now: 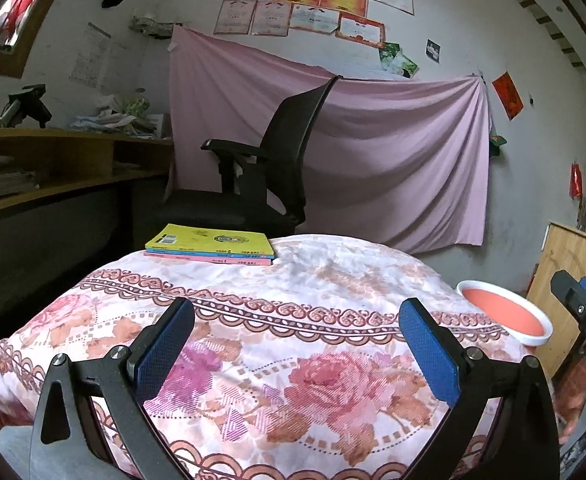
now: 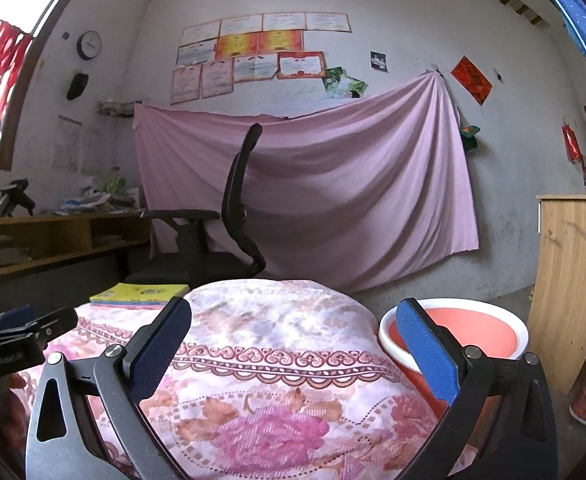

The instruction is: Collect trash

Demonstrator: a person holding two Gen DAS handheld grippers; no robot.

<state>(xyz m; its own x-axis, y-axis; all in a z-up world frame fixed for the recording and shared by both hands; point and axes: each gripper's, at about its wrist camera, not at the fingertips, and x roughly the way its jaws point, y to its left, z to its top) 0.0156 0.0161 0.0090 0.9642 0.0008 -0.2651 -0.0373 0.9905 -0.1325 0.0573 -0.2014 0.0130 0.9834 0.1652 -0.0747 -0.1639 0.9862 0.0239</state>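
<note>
Both tongs gape empty over my floral cloth (image 1: 293, 320).
Left gripper (image 1: 297, 324) and right gripper (image 2: 293, 324) hover apart; the pink bin (image 2: 473, 332) stands just beside the table's right edge.

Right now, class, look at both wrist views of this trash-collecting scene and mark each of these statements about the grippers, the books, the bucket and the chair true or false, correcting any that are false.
1. The left gripper and the right gripper both have their jaws spread apart with nothing between them. True.
2. The stack of books lies inside the bucket. False: it lies on the floral cloth, at its far left edge.
3. The bucket is orange-red with a white rim and stands to the right of the cloth-covered surface. True.
4. A person is sitting in the black office chair. False: the seat is empty.
5. The top book cover is yellow. True.
</note>
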